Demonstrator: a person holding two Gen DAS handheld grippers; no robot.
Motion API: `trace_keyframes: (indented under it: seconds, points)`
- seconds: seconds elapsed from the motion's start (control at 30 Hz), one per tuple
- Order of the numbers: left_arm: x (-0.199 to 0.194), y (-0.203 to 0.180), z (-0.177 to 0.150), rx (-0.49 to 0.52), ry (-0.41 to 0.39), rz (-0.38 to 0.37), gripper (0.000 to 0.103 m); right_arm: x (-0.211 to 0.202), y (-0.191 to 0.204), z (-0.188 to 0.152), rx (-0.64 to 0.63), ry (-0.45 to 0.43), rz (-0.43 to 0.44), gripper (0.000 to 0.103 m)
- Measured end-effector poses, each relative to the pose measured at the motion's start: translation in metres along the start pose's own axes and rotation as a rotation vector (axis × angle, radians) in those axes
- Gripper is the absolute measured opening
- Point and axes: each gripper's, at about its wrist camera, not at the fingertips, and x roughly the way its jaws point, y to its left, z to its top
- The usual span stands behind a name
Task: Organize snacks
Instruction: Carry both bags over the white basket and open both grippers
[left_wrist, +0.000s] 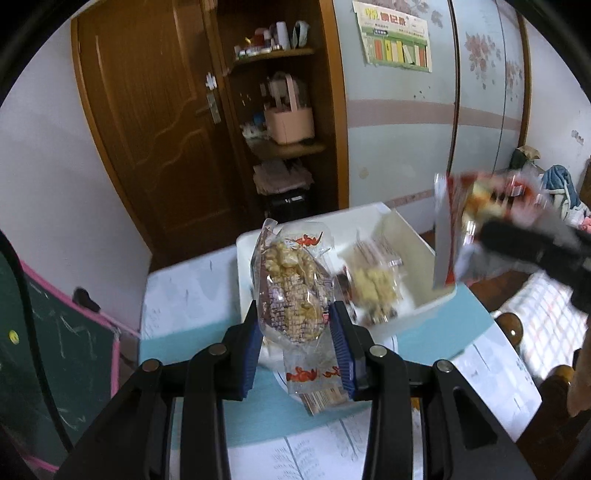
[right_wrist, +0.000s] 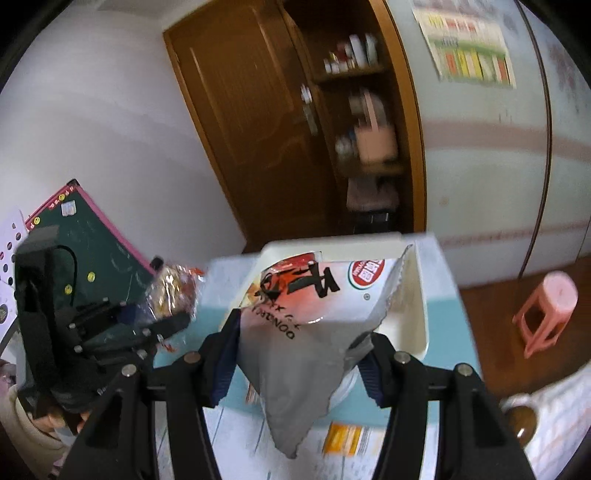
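Observation:
My left gripper (left_wrist: 295, 317) is shut on a clear packet of puffed rice cake (left_wrist: 290, 291), held upright just in front of a white bin (left_wrist: 436, 301). A similar clear snack packet (left_wrist: 373, 280) lies inside the bin. My right gripper (right_wrist: 301, 328) is shut on a silver and red snack bag (right_wrist: 306, 317), held over the near edge of the white bin (right_wrist: 419, 295). In the left wrist view the right gripper and its bag (left_wrist: 476, 218) hang blurred at the right, above the bin's right wall. In the right wrist view the left gripper (right_wrist: 173, 314) with its packet (right_wrist: 173, 288) is at the left.
The bin stands on a small table with a blue and white printed cover (left_wrist: 184, 295). A green chalkboard with a pink frame (left_wrist: 66, 332) leans at the left. A brown door (left_wrist: 147, 110) and open shelves (left_wrist: 280, 147) are behind. A pink stool (right_wrist: 546, 310) stands on the floor at the right.

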Motion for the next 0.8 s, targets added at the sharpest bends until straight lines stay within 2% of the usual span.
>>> trace_keyframes:
  seconds: [0.2, 0.37, 0.57, 0.8]
  points:
    - [0.001, 0.006, 0.044, 0.003, -0.043, 0.037, 0.035, -0.01, 0.01, 0.052, -0.041, -0.128, -0.053, 0.057]
    - [0.008, 0.005, 0.082, 0.004, -0.078, 0.074, 0.035, -0.006, 0.012, 0.081, -0.049, -0.179, -0.089, 0.058]
    - [0.028, 0.007, 0.109, -0.03, -0.081, 0.068, 0.035, 0.017, 0.004, 0.097, -0.035, -0.174, -0.113, 0.058]
    - [0.07, 0.002, 0.113, -0.03, -0.048, 0.042, 0.035, 0.051, -0.011, 0.09, -0.016, -0.131, -0.141, 0.058]
